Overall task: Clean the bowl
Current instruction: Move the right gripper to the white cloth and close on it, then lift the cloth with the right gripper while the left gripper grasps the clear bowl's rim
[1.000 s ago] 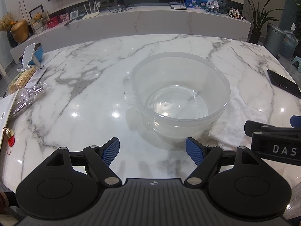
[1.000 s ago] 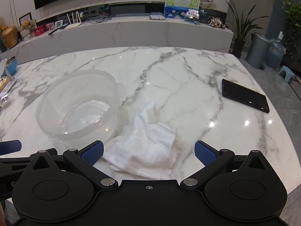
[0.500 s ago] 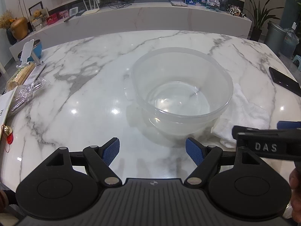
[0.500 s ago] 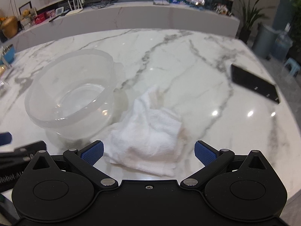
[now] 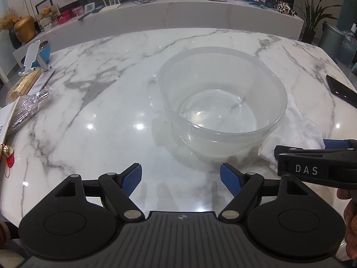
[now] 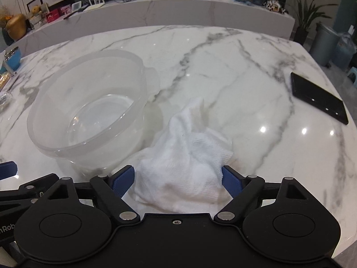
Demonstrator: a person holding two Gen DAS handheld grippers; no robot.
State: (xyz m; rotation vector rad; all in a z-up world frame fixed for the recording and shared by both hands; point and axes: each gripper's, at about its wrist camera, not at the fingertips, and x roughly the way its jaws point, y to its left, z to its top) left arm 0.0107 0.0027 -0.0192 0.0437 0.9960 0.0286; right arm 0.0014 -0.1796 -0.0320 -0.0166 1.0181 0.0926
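- The right gripper (image 6: 178,178) has just been closing; its blue pads flank the crumpled white cloth (image 6: 185,156), seemingly touching it.
- The left gripper (image 5: 181,179) hangs wide open, empty, before the clear plastic bowl (image 5: 223,102).

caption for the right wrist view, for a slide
Right gripper closing around a white cloth beside the clear bowl on a marble table.

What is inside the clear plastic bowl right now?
The bowl looks empty; the marble table shows through its clear bottom. Thin residue or water cannot be ruled out. The white cloth lies outside.
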